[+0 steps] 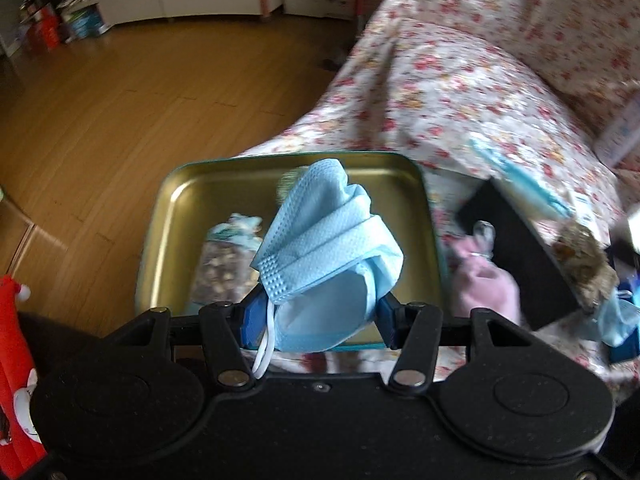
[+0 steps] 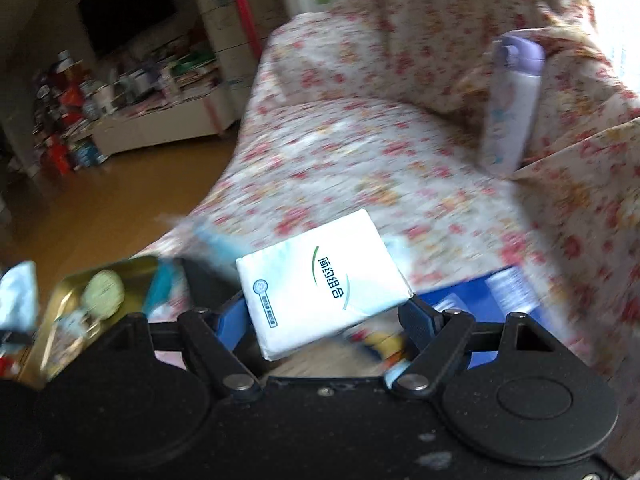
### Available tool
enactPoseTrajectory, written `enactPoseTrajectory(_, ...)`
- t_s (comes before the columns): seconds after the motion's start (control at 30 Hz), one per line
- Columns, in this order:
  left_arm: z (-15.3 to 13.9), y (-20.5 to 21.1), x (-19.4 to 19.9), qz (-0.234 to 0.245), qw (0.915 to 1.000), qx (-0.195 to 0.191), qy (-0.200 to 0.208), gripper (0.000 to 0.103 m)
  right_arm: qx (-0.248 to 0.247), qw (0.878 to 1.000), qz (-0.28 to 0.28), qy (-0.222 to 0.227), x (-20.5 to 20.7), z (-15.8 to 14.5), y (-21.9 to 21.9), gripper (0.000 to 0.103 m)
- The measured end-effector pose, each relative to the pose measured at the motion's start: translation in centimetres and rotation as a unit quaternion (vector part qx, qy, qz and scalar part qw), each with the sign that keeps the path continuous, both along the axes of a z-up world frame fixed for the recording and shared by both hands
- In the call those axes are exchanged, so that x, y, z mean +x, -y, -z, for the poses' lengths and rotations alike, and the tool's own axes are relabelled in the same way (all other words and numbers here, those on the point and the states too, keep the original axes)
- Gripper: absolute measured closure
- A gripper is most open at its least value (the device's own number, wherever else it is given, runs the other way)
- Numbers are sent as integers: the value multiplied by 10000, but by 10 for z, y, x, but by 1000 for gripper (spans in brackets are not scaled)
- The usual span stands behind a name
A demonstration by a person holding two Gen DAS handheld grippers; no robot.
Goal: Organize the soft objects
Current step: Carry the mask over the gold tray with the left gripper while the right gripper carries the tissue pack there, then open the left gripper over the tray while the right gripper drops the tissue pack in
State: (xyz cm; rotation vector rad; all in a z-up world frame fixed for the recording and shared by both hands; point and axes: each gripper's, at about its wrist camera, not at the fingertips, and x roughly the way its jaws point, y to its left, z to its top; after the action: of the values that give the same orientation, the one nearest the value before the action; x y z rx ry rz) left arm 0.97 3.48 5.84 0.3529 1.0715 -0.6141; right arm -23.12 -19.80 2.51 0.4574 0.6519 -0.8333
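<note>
Left wrist: blue face mask (image 1: 328, 240) (crumpled) between left gripper (image 1: 320, 316) fingers, above tin (image 1: 168, 200).

Two close wrist views, angled down over the floral sofa (image 1: 460, 92), sharing the tin (image 1: 176, 216).

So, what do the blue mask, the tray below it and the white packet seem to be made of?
Blue mask: soft nonwoven fabric, matte, with embossed dots and pleats. Tray: likely thin metal, a glossy golden inside with teal rim. White packet: probably tissues in smooth plastic film, slightly shiny, with printed text.
</note>
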Motion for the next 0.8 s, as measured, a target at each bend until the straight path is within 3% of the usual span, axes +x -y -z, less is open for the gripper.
enactPoseTrajectory(0.17, 6, -12, 21, -93, 9999, 75, 50, 51, 490, 9970, -569, 209, 27, 6, -55, 24)
enactPoseTrajectory(0.37, 14, -21, 53, -247, 9996, 137, 66, 51, 678, 9921, -1049, -140, 75, 4, -96, 24)
enactPoseTrajectory(0.57, 33, -19, 84, -345, 9990, 234, -135, 51, 648, 9866, -1248, -827, 129, 5, -109, 24)
enactPoseTrajectory(0.8, 53, -10, 108, -271, 9987, 328, -278, 51, 677, 9819, -1347, -1147, 167, 12, -106, 24)
